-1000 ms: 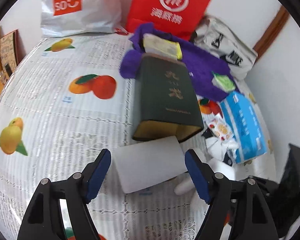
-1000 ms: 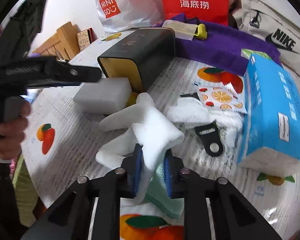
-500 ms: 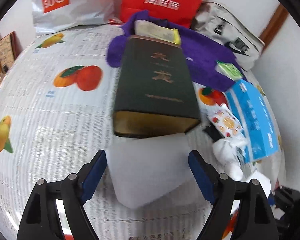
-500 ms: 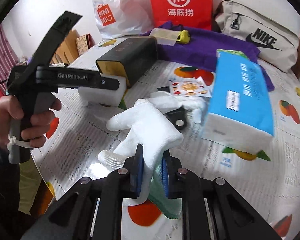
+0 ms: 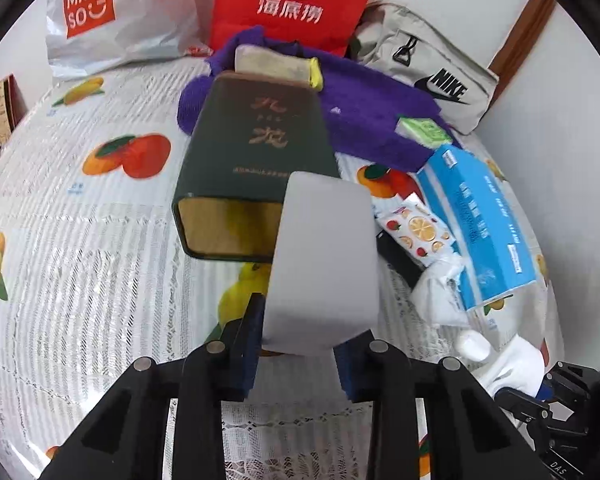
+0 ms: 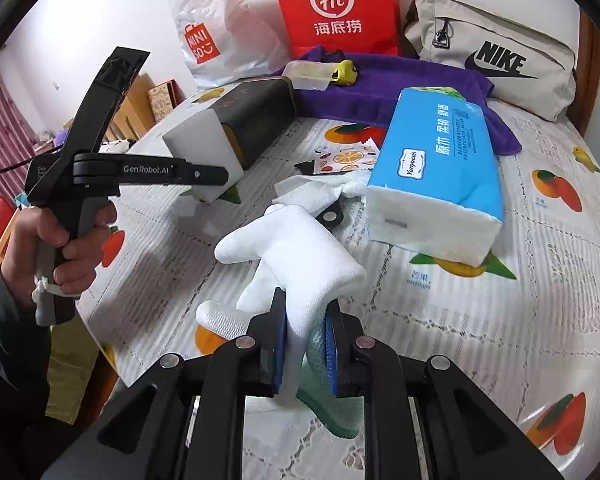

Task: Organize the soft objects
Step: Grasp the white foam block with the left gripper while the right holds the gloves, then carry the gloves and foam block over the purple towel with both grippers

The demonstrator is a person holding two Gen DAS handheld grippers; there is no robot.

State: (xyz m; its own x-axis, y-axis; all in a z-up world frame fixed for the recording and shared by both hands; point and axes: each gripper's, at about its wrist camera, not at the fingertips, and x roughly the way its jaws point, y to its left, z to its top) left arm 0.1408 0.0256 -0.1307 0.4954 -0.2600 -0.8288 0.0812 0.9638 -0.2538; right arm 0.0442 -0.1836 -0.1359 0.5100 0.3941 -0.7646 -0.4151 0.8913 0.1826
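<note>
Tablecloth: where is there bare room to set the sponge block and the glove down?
Freest: the tablecloth left of the dark green box, up to the Miniso bag. Also free: the stretch right of the blue tissue pack, below the Nike pouch. Crowded: between box and tissue pack, with sticker sheet and crumpled tissue.

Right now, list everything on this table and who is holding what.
white foam block: 1, white, clamped in left gripper, in front of the box opening
dark green box: 1, lying on its side, open end toward camera
white glove: 1, pinched in right gripper
green cloth: 1, also in right gripper
tissue pack: 1, blue, right side
purple towel: 1, at back
red bag: 1, back wall
Miniso bag: 1, white
Nike bag: 1, beige
sticker sheet: 1, fruit print
left gripper: shut
right gripper: shut
hand: 1, holding left gripper
</note>
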